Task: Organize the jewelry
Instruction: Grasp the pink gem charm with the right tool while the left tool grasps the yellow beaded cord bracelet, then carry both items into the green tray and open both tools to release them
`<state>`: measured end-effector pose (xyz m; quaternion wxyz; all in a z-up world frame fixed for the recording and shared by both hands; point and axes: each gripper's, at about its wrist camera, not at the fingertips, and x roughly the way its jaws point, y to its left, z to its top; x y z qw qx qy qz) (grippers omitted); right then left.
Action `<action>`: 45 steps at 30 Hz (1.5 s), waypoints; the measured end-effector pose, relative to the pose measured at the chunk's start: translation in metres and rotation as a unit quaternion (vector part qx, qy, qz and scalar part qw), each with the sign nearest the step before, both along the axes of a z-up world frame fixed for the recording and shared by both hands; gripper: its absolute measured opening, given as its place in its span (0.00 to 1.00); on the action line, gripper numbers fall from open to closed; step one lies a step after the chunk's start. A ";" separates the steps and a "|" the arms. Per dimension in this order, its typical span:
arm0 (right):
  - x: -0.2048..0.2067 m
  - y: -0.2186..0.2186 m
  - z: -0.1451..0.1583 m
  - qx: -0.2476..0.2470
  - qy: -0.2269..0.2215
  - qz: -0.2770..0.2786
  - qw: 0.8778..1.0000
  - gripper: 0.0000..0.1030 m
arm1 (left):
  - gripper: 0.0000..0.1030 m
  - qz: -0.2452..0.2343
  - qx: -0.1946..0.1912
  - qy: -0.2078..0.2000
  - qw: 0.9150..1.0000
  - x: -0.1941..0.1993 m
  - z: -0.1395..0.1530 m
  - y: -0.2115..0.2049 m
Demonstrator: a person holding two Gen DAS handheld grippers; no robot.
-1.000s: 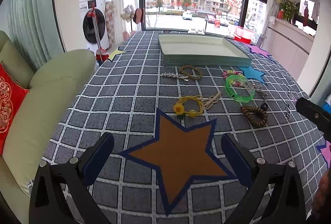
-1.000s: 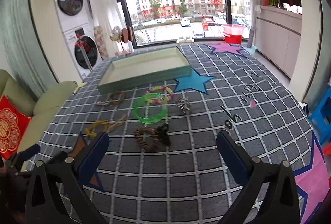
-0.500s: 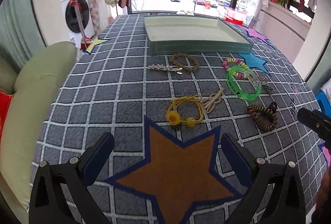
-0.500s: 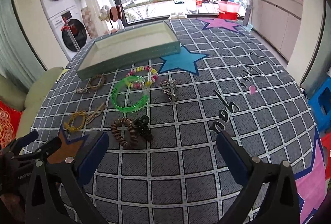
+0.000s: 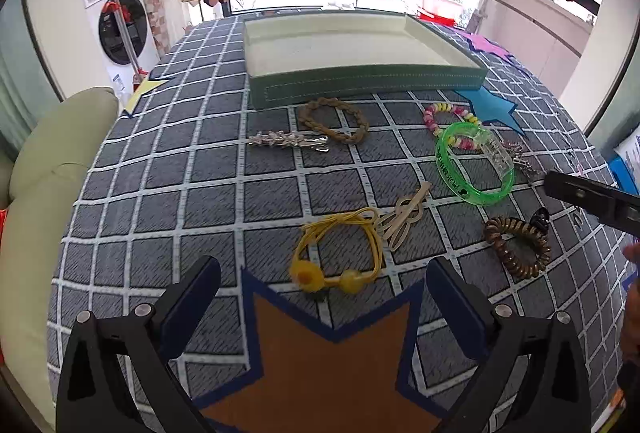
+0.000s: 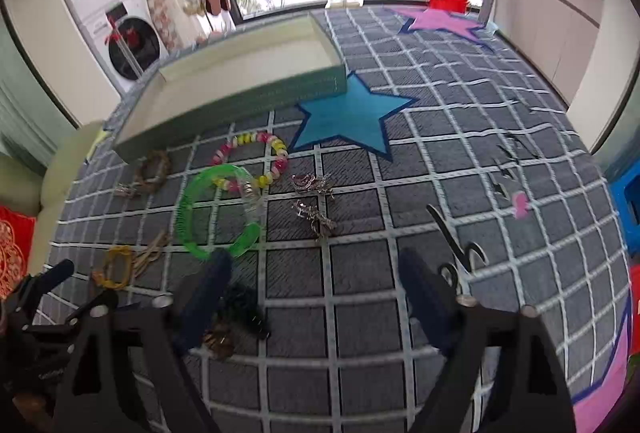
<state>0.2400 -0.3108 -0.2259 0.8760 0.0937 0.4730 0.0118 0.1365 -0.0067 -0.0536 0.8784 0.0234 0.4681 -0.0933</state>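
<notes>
Tray: the shallow green rectangular tray (image 5: pixel 360 89) stood at the far side of the grey checked tablecloth (image 5: pixel 160 169), behind all the jewellery.
Braided brown bracelet (image 5: pixel 334 121): lay just before the tray's front wall.
Silver hair clip (image 5: pixel 286 141): lay just left of the braided brown bracelet, nearly touching it.
Pink-and-yellow beaded bracelet (image 5: pixel 448 117): lay right of the braided bracelet, overlapped by the translucent green plastic bangle (image 5: pixel 474 163) before it.
Yellow elastic hair tie (image 5: pixel 338 253): lay nearer the camera, at the tip of the orange star patch (image 5: pixel 320 365).
Beige bow clip (image 5: pixel 404 219): touched the hair tie's right side.
Brown spiral hair tie (image 5: pixel 518 247): lay right of the bow clip, before the bangle.
</notes>
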 end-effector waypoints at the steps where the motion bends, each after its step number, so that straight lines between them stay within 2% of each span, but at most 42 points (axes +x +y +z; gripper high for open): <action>1: 0.004 0.000 -0.003 -0.002 0.005 0.002 1.000 0.72 | 0.96 -0.004 0.002 0.007 1.000 0.003 -0.003 -0.001; 3: 0.017 0.002 -0.012 -0.005 0.016 0.007 1.000 0.67 | 0.96 -0.006 0.000 0.022 1.000 0.007 -0.008 -0.003; 6: 0.027 0.005 -0.017 -0.016 0.017 0.017 1.000 0.61 | 0.96 -0.008 0.006 0.022 1.000 0.010 -0.011 -0.006; 10: 0.034 0.013 -0.017 -0.036 0.014 0.032 0.999 0.51 | 0.86 -0.016 0.018 0.017 1.000 0.012 -0.011 -0.010; 11: 0.034 0.014 -0.017 -0.039 0.013 0.035 0.999 0.45 | 0.84 -0.018 0.017 0.015 1.000 0.012 -0.010 -0.010; 14: 0.034 0.019 -0.016 -0.047 0.013 0.043 0.998 0.29 | 0.65 -0.026 0.015 0.012 0.999 0.013 -0.008 -0.012; 16: 0.034 0.021 -0.015 -0.043 0.014 0.049 0.998 0.18 | 0.36 -0.033 0.016 0.005 0.999 0.013 -0.006 -0.013; 17: 0.034 0.021 -0.015 -0.041 0.014 0.051 0.998 0.16 | 0.30 -0.036 0.015 0.004 0.999 0.013 -0.006 -0.013; 18: 0.034 0.021 -0.015 -0.036 0.014 0.052 0.998 0.16 | 0.21 -0.036 0.013 0.004 0.999 0.013 -0.006 -0.012; 19: 0.033 0.021 -0.015 -0.034 0.014 0.051 0.998 0.16 | 0.19 -0.037 0.007 0.004 0.999 0.014 -0.006 -0.011; 28: 0.027 0.009 -0.002 0.018 0.003 0.041 0.999 0.16 | 0.17 -0.033 -0.049 0.024 0.998 0.015 0.006 0.007; 34: 0.026 0.005 0.018 0.043 -0.010 0.043 0.998 0.16 | 0.17 -0.041 -0.071 0.007 0.997 0.018 0.034 0.013; 38: 0.037 0.001 0.042 0.069 -0.024 0.049 0.996 0.16 | 0.17 -0.043 -0.081 -0.015 0.996 0.031 0.062 0.014; 45: 0.083 0.006 0.081 0.055 -0.047 0.071 0.995 0.16 | 0.17 -0.038 -0.071 -0.052 0.995 0.076 0.099 0.005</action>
